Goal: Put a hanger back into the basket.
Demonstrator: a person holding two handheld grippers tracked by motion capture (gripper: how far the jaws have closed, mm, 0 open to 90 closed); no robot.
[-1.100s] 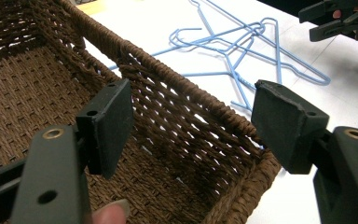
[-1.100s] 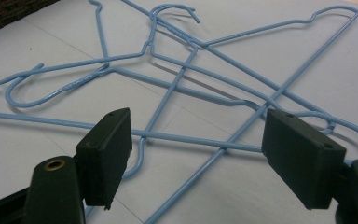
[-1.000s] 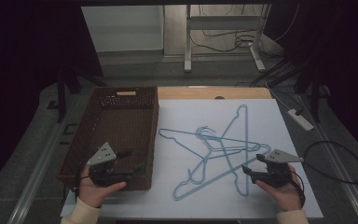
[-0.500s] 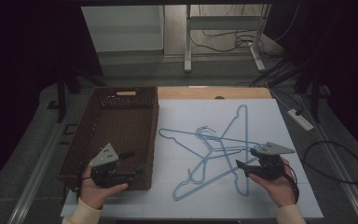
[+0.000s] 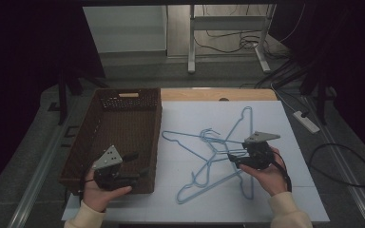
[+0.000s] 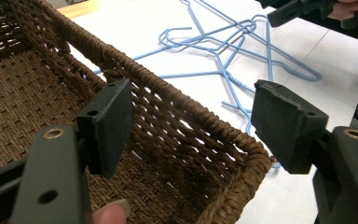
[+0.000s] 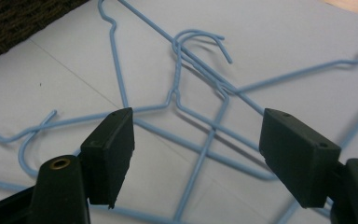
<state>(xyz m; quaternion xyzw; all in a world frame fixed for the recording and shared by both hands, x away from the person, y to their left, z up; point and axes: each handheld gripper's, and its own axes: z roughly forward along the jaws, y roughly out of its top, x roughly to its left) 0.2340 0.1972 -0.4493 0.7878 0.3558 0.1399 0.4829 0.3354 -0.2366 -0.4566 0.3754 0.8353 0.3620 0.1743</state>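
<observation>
Tangled pale-blue wire hangers (image 5: 218, 156) lying on white table (image 5: 294, 190), beside brown woven wicker basket (image 5: 123, 137). Right tool (image 5: 232, 158) spread apart above crossing wires; best clamp one wire only. Left tool (image 6: 191, 121) apart over basket rim.

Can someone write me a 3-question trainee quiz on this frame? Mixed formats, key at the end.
1. True or false: the right gripper is shut on a blue hanger.
2. Over what does the left gripper hover? A) the white table top B) the brown wicker basket C) the power strip
3. Fill in: the blue wire hangers lie in a tangled pile on the ____ table top, beside the basket.

Key:
1. False. Its jaws stand open above the hangers.
2. B, at the basket's near right corner, jaws open.
3. white
</observation>
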